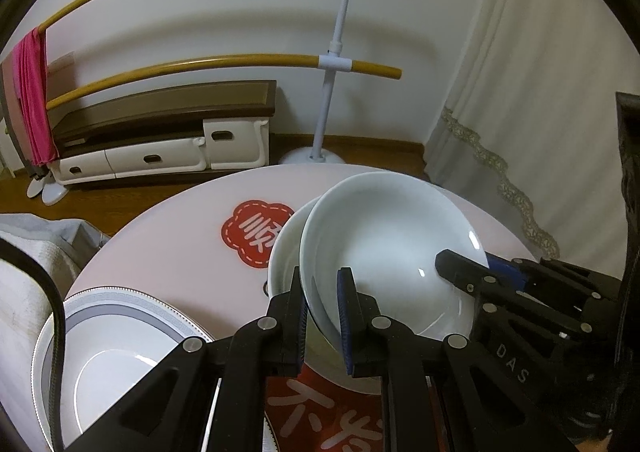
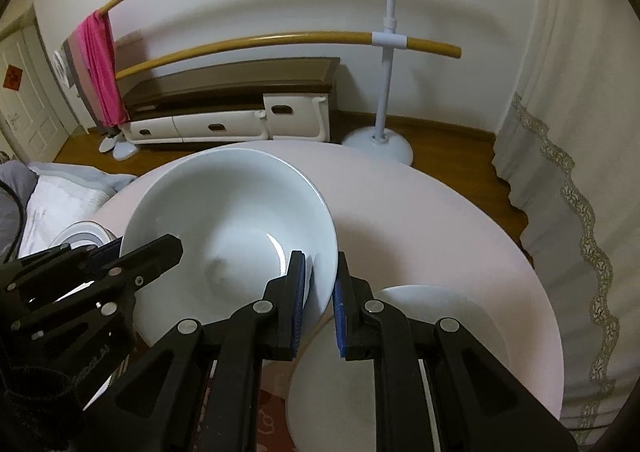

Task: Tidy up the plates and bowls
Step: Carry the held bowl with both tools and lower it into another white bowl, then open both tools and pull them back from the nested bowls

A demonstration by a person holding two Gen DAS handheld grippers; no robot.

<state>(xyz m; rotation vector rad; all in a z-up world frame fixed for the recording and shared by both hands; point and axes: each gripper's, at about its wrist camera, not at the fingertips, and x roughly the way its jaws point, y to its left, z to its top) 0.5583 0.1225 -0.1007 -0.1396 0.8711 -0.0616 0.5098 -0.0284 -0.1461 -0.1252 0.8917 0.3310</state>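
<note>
Left gripper point(image 1: 323, 326): clamped on near rim of white bowl point(image 1: 384, 248), one finger outside the wall, the blue-padded one inside.
Right gripper point(image 2: 319, 302): clamped on the opposite rim of the same white bowl point(image 2: 228, 228); rim passes between the blue pads point(image 2: 339, 316).
Bowl: held between both grippers, tilted, opening facing up and toward each camera. Round, so no long axis; rim plane slanted rather than level.
Just beyond the left gripper's fingers, behind and partly under the held bowl: second white bowl point(image 1: 285, 252), only its left edge showing. Touching or nested with the held one: cannot tell.
Below-left of left gripper: patterned plate point(image 1: 120, 316) with grey band, flat on round pink table point(image 1: 168, 248).
Below-right of right gripper: plain white plate point(image 2: 460, 332), flat on the table point(image 2: 440, 220), partly hidden by the fingers.
Ahead of left gripper on the tabletop: red sticker point(image 1: 256, 232). Beneath its fingers: red mat point(image 1: 320, 416) with white characters.
Far ahead of both: clothes rack point(image 1: 336, 64), pink cloth point(image 1: 34, 100) on its left end.
</note>
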